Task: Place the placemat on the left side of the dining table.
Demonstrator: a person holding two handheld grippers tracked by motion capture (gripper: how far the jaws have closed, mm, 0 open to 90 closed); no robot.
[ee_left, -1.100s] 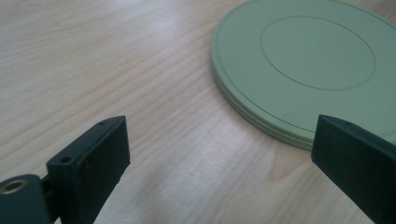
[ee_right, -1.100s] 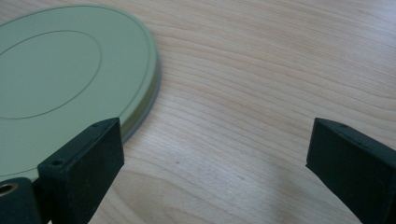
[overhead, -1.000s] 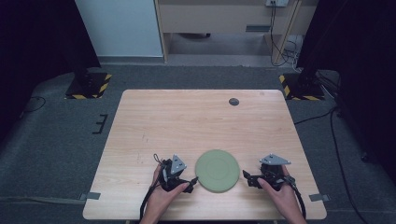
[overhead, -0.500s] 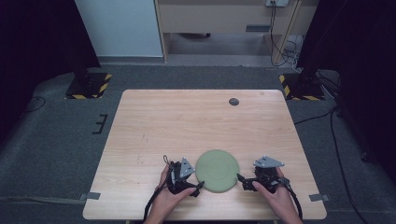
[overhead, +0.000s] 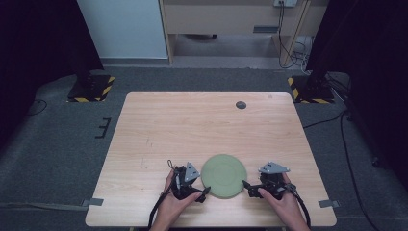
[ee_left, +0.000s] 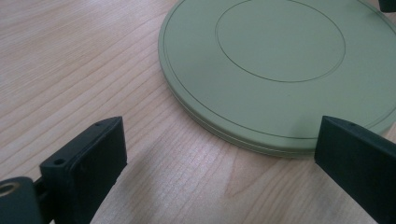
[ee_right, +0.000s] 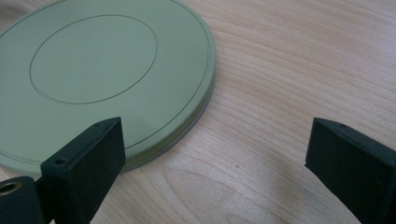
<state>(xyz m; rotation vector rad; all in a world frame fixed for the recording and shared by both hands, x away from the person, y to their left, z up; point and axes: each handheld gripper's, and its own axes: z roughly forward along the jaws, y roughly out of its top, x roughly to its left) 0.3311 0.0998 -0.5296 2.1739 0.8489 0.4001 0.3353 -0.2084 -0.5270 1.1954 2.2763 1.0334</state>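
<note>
A flat round pale green disc [overhead: 223,175] with an engraved inner ring lies on the wooden table [overhead: 192,130] near its front edge. My left gripper [overhead: 202,193] is at the disc's left rim and my right gripper [overhead: 247,186] at its right rim, each held in a hand. In the left gripper view the disc [ee_left: 280,60] lies ahead, and the gripper [ee_left: 224,158] is open wide with its right jaw at the rim. In the right gripper view the disc [ee_right: 93,65] is at the left, and the gripper [ee_right: 219,163] is open wide with its left jaw over the disc's edge. Nothing is gripped.
A small dark round object [overhead: 240,104] sits near the table's far edge. Tape strips [overhead: 95,201] mark the front corners. Yellow-black striped stand bases [overhead: 91,89] flank the table on the floor. A cabinet [overhead: 226,19] stands behind.
Both grippers have moved inward toward the green disc, the left one rightward and the right one leftward. The disc has stayed put.
</note>
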